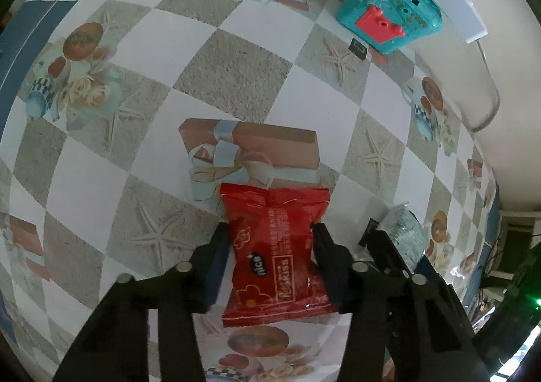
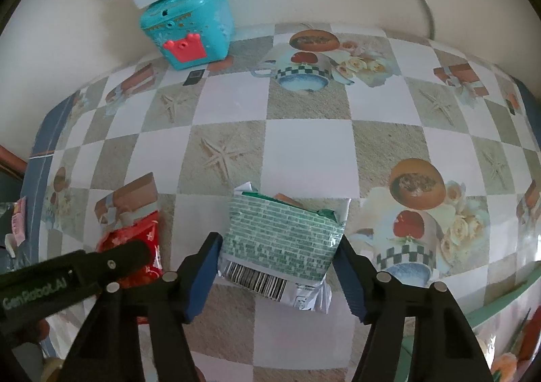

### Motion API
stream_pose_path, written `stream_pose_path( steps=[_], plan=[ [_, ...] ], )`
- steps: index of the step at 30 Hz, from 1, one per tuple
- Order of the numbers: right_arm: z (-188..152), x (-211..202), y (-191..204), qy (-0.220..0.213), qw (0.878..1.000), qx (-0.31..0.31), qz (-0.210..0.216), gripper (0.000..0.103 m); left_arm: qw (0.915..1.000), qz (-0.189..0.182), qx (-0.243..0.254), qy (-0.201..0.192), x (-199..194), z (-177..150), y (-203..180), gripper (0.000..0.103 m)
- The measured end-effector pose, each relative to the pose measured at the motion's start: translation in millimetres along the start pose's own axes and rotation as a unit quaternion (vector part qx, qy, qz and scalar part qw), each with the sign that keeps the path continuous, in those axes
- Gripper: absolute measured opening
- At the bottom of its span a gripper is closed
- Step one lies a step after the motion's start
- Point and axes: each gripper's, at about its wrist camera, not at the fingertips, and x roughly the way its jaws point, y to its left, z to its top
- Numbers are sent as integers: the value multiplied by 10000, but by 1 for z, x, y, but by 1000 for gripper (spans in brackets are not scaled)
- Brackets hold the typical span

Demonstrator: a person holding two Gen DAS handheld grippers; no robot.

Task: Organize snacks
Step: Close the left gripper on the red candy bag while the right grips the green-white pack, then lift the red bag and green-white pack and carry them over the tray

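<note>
Clearly gripping: left tongs (image 1: 272,240) pinch red snack packet (image 1: 275,256), right tongs (image 2: 277,253) clamp green packet (image 2: 282,240), both above counter (image 2: 304,145), well before teal box (image 2: 189,33). Could slip from slick film, or crush contents.

Left gripper (image 1: 272,240): closed on the red snack packet (image 1: 275,256), held low over the table.
Right gripper (image 2: 279,256): fingers pressed on both sides (it seems) of the green snack packet (image 2: 284,243).
</note>
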Motion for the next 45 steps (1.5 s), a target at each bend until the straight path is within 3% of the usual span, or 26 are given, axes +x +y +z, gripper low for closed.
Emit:
stream_pose_path(
  steps=[5, 12, 21, 28, 38, 45],
  plan=[
    [-8, -7, -5, 53, 10000, 22, 23, 66, 9999, 95, 63, -77, -2, -16, -6, 47],
    [-30, -39, -4, -23, 9999, 16, 110, 66, 9985, 0, -174, -514, -30, -61, -4, 47],
    [-79, -113, -2, -523, 9985, -75, 129, 66, 9909, 12, -394, -1290, -96, -122, 9, 47],
    [-129, -153, -17, -861, 9962, 112, 117, 66, 9865, 48, -390, -1589, -124, -174, 15, 47],
    [-178, -178, -50, -907, 9947, 484, 29, 66, 9866, -113, -150, -1620, -124, -228, -3, 47],
    [-191, -190, -72, -1020, 9929, 585, -154, 66, 9874, -80, 129, -1578, -120, -239, -18, 47]
  ],
)
